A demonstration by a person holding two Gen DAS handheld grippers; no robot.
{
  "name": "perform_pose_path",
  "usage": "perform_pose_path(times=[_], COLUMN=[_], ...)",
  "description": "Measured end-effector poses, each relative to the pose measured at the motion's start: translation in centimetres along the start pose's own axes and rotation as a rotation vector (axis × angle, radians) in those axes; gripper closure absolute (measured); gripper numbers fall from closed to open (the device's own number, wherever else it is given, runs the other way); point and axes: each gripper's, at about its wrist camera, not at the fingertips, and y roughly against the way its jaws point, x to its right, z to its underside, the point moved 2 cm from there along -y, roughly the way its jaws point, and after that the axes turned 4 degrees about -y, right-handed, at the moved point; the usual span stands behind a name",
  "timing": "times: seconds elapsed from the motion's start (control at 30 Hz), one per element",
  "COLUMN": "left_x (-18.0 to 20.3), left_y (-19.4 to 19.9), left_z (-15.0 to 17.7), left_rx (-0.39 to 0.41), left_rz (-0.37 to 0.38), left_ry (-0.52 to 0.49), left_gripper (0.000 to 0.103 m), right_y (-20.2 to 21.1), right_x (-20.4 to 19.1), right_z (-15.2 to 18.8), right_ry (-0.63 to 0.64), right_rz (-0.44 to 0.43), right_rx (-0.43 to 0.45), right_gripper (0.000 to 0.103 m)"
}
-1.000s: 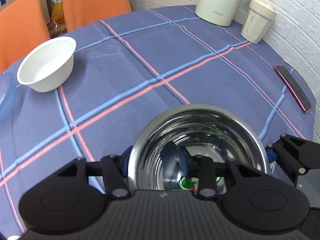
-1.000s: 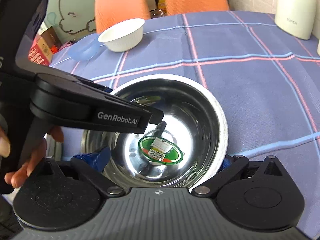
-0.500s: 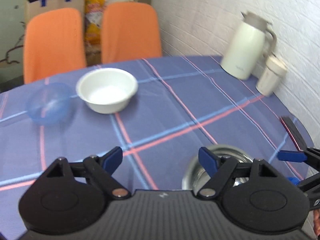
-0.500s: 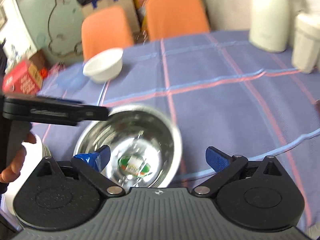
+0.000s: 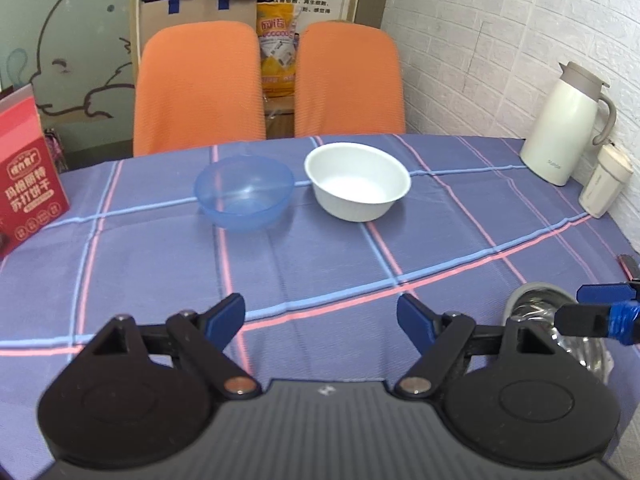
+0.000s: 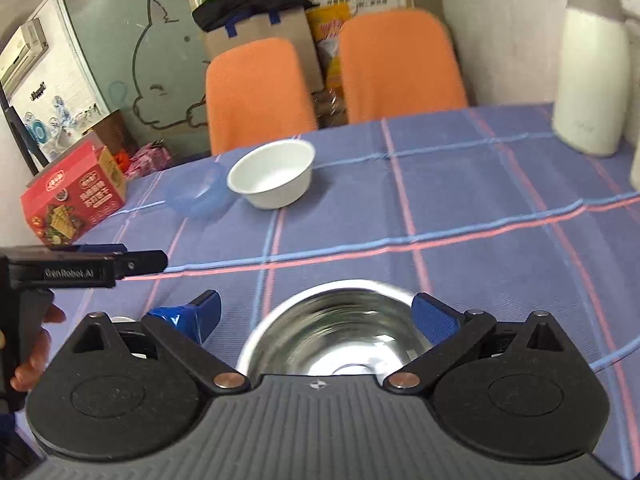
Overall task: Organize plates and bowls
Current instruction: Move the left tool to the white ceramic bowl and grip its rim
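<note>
A steel bowl (image 6: 340, 332) sits on the blue checked tablecloth near the front edge, just below my open right gripper (image 6: 316, 316); it also shows at the right edge of the left wrist view (image 5: 560, 320). A white bowl (image 5: 358, 186) and a clear blue bowl (image 5: 244, 190) stand side by side at the far side of the table, also seen in the right wrist view as the white bowl (image 6: 272, 178) and blue bowl (image 6: 196, 194). My left gripper (image 5: 320, 318) is open and empty above the cloth; it shows in the right wrist view (image 6: 120, 260).
A cream thermos jug (image 5: 568, 120) and a cream cup (image 5: 606, 180) stand by the brick wall at right. A red biscuit box (image 5: 24, 172) stands at the left table edge. Two orange chairs (image 5: 200, 88) are behind the table.
My left gripper let go of the steel bowl's rim, opened and drew back to the left. My right gripper lifted back from the bowl. The bowl now rests on the cloth.
</note>
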Motion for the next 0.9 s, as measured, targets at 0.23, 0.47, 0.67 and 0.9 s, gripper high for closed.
perform_pose_path(times=[0.23,0.47,0.67,0.9], left_x=[-0.9,-1.5,-1.7,0.3], left_y=[-0.4,-2.4,-5.5,-12.4], left_z=[-0.8,-2.9,-7.4,-14.6], left_rx=[0.03,0.037,0.045,-0.014], left_rz=[-0.022,-0.036,-0.041,0.035], left_ry=[-0.037,-0.075,-0.102,-0.105], left_gripper=[0.023,0.023,0.023,0.023], right_y=[-1.5,-4.3,-7.9,-13.3], right_x=[-3.5,-4.9,-4.8,-3.7], right_z=[-0.8,-4.4,-6.8,-9.2], right_ry=[0.084,0.317,0.383,0.331], right_rz=[-0.081,-0.004,0.022,0.061], right_rx=[0.01,0.024,-0.016,-0.066], right_gripper=[0.014,0.014,0.014,0.014])
